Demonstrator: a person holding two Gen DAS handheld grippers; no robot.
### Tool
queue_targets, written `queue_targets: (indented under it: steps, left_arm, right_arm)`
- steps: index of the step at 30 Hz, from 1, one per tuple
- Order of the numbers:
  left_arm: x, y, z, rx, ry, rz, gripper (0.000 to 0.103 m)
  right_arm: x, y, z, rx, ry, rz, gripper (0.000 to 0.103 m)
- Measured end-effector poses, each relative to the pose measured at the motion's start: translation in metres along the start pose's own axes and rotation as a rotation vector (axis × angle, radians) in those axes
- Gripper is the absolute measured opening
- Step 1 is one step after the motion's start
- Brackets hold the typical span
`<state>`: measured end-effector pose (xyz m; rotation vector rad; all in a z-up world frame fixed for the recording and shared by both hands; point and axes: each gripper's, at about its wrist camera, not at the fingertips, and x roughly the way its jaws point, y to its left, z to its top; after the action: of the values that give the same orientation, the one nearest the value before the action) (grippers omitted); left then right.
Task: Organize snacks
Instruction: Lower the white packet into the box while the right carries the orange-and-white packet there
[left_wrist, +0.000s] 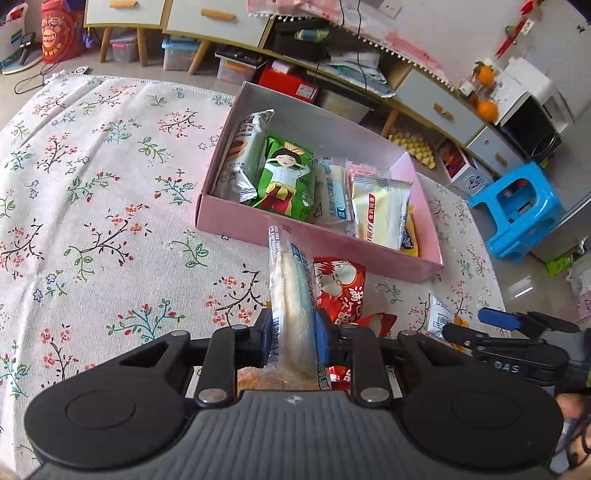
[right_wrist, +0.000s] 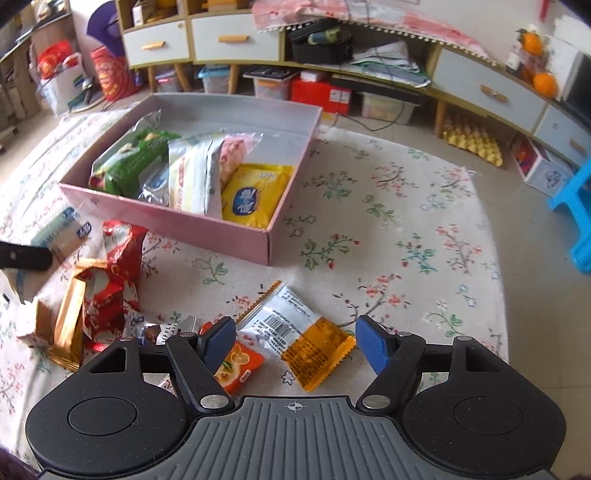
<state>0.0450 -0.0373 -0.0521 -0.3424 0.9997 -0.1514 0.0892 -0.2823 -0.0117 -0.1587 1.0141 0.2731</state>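
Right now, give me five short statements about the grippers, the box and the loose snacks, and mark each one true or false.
1. The left gripper is shut on a clear-wrapped snack. True.
2. The right gripper is clamped on the white and orange packet. False: its fingers stand wide open, with the packet lying on the cloth between them.
3. The pink box already holds several snacks, among them a yellow packet. True.
4. The green packet with a cartoon girl lies on the tablecloth outside the box. False: it sits inside the box.
5. Red snack packets lie on the floral tablecloth, outside the box. True.
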Motion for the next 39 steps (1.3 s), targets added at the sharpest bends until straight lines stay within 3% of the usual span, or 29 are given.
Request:
queue_targets:
  steps: [7,13,20,29,39]
  left_arm:
    - [-0.005,-0.001,0.001,0.010,-0.016,-0.017,0.021]
    - [-0.008,-0.003,0.002,0.022,-0.032,-0.029,0.021]
    - [-0.011,-0.007,0.003,0.038,-0.053,-0.045,0.021]
    - [-0.016,-0.009,0.005,0.056,-0.103,-0.078,0.021]
    - [-0.014,-0.015,0.017,0.087,-0.165,-0.097,0.021]
  right_arm:
    - [0.023,0.005,-0.002,-0.086,0.004,-0.020,0.069]
    - [0.019,0.008,0.001,-0.055,0.026,0.024,0.038]
    - [0.011,0.007,0.002,0.022,0.056,0.038,0.037]
    - [-0.023,-0.015,0.011,0.198,-0.040,0.110,0.037]
    - [-0.031,-0.023,0.023,0.332,-0.111,0.182,0.037]
